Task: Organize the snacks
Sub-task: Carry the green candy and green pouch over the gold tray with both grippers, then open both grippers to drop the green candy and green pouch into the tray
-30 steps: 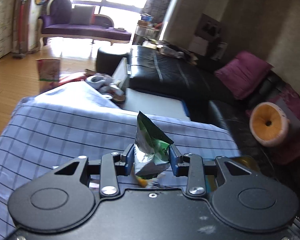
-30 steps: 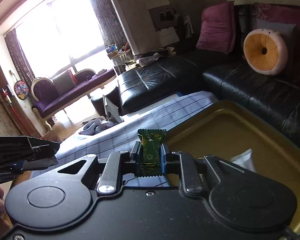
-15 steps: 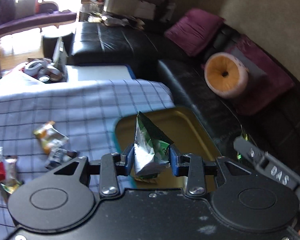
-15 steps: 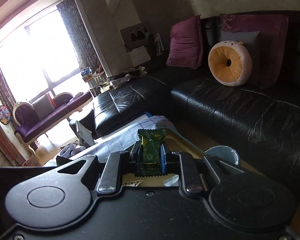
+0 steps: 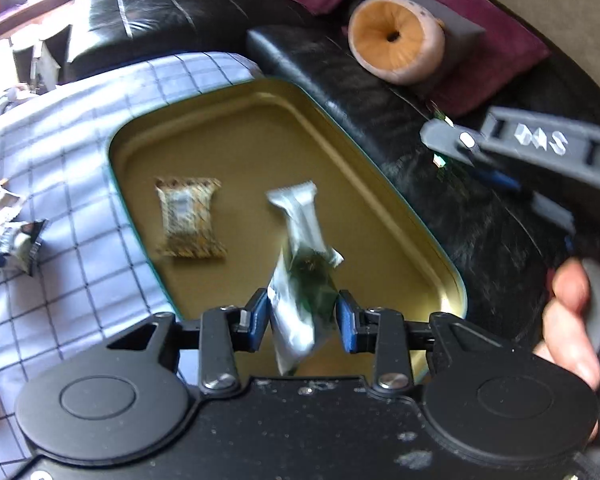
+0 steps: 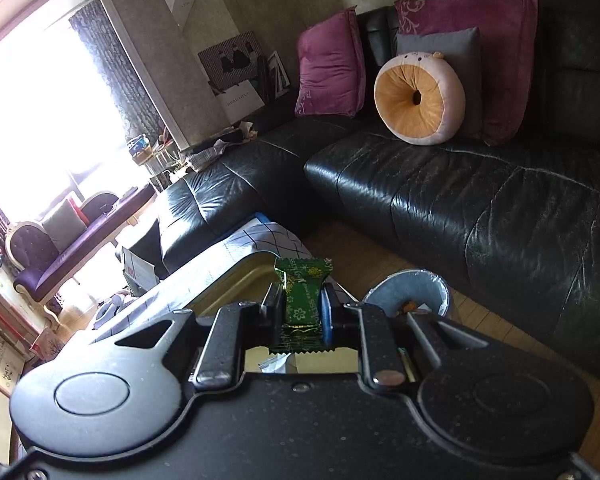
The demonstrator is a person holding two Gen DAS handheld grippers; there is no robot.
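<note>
In the left wrist view my left gripper (image 5: 302,314) hangs over the gold tray (image 5: 380,184), its jaws closing on a silver and green snack packet (image 5: 300,300) pinched between the blue pads. Flat in the tray lie a brown and orange packet (image 5: 188,218) and a silver packet (image 5: 296,208). My right gripper (image 6: 302,300) is shut on a green wrapped candy (image 6: 302,296), above the tray's near corner (image 6: 236,276). The same gripper shows as a grey tool (image 5: 540,148) at the right, with a hand (image 5: 568,312) on its handle.
The tray rests on a blue checked cloth (image 5: 60,160), with loose snack packets (image 5: 16,240) at its left. A black leather sofa (image 6: 480,208) with a round orange cushion (image 6: 418,100) runs behind. A round silvery container (image 6: 408,292) stands on the wooden floor beside the tray.
My left gripper swung right from above the cloth to over the tray and tipped downward, still holding its packet. My right gripper moved right past the tray toward the sofa, keeping the candy.
</note>
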